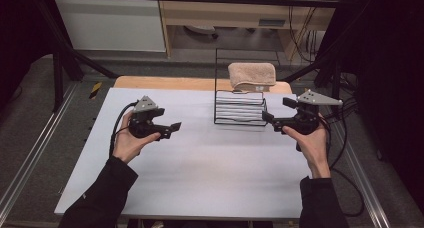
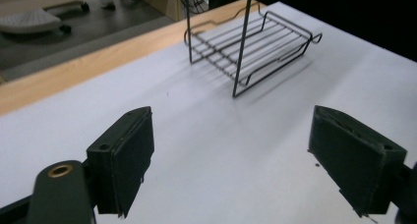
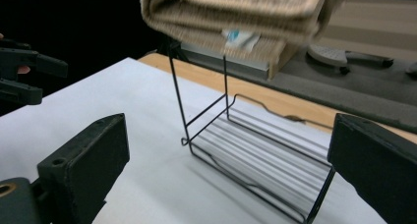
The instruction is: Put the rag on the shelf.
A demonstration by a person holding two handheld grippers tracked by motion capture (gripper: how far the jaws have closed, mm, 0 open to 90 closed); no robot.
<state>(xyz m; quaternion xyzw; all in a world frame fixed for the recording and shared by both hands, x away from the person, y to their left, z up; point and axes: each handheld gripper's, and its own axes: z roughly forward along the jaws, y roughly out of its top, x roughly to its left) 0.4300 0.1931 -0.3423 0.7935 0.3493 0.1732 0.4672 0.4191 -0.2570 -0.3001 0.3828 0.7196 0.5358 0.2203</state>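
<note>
right claw (image 1: 272, 119) wide apart, just beside rack (image 1: 240, 108) | left claw (image 1: 170, 129) wide apart too | step: reaching for towel (image 1: 252, 74) on rack | next: lift up, pinch towel

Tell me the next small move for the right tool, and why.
Probably lift the right tool toward the towel draped over the wire rack's top bar. Its jaws stand open and empty beside the rack, below the towel, and it is the closer tool.

Left claw (image 2: 231, 160) jaws wide apart above white table (image 2: 206, 135); wire rack (image 2: 251, 47) ahead, well apart.
</note>
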